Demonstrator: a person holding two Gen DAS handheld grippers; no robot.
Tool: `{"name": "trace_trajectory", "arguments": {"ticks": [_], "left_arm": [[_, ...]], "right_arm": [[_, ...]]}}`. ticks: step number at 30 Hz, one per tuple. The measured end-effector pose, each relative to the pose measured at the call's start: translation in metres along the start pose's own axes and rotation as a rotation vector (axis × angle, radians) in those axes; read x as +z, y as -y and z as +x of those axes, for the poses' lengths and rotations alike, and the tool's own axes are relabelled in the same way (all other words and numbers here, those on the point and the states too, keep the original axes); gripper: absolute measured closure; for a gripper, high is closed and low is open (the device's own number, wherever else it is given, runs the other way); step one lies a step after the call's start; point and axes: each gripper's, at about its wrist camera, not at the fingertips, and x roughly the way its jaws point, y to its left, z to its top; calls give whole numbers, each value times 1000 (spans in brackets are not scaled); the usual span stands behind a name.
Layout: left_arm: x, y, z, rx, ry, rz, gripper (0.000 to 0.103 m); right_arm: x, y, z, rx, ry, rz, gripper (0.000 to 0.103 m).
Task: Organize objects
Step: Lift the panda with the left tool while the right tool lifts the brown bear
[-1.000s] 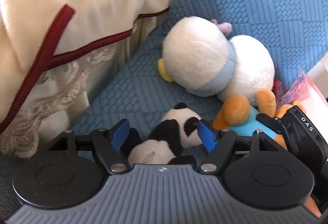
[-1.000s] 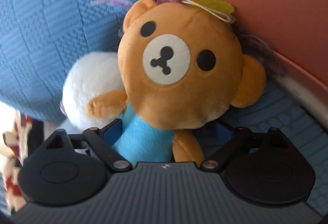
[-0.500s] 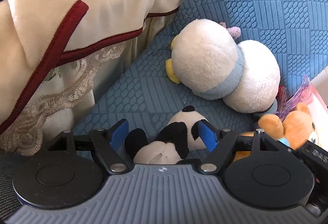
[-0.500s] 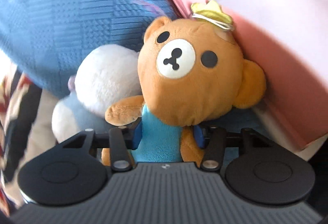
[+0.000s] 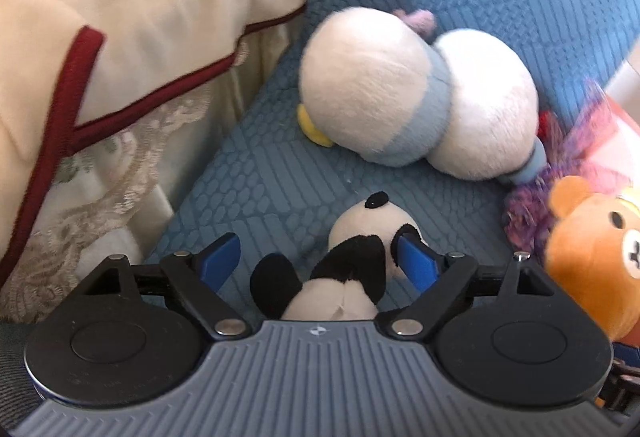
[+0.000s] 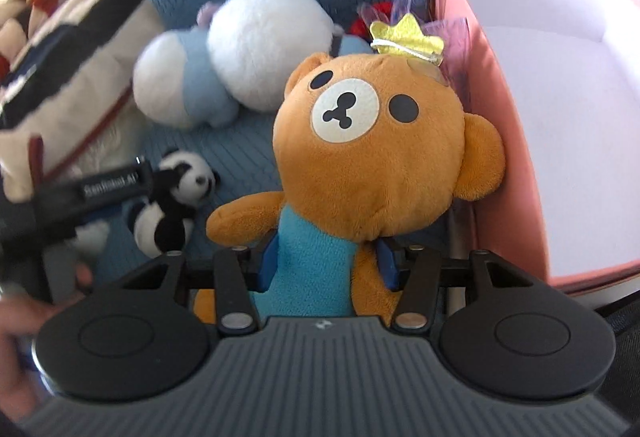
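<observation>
Stuffed toys are what you are sorting, and so far the pictures show none of them put away. Your right gripper [image 6: 326,267] is pinched on the bear's [image 6: 380,141] blue body, both pads pressed into the plush, with the bear's head filling the centre of the right wrist view. Just to its right stands the pink box [image 6: 508,173], whose pale inside looks bare as far as it can be seen (its near corner is hidden behind the gripper).

Your left gripper [image 5: 320,257] sits over the small panda [image 5: 360,249] at the lower centre of the left wrist view. Its jaws are opening, spread wide, with the panda lying between them; the right pad touches the panda's head, the left pad stands clear, so nothing is gripped there.

Two more things wait on the blue couch [image 5: 260,173]: the big white and light-blue plush [image 5: 416,89] at the upper centre, lying on its side, and a purple frilly toy [image 5: 532,205] at the right edge beside the bear, too blurred to name better.

My reading: you are at the very start, with one toy in hand and likely headed for the box, and three left to gather.
</observation>
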Motion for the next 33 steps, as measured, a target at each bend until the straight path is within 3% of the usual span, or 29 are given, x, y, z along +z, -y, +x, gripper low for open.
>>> {"name": "trace_trajectory", "arguments": {"ticks": [9, 16, 23, 33], "left_arm": [[-9, 16, 16, -73, -100, 56, 14], [-12, 22, 22, -91, -115, 49, 16], [-16, 18, 17, -137, -93, -2, 37], [-23, 18, -2, -190, -76, -85, 41]], "right_arm": [[-11, 7, 1, 14, -23, -42, 50], [-7, 9, 9, 26, -31, -54, 50], [-7, 13, 3, 62, -39, -56, 50], [2, 18, -21, 131, -51, -69, 50]]}}
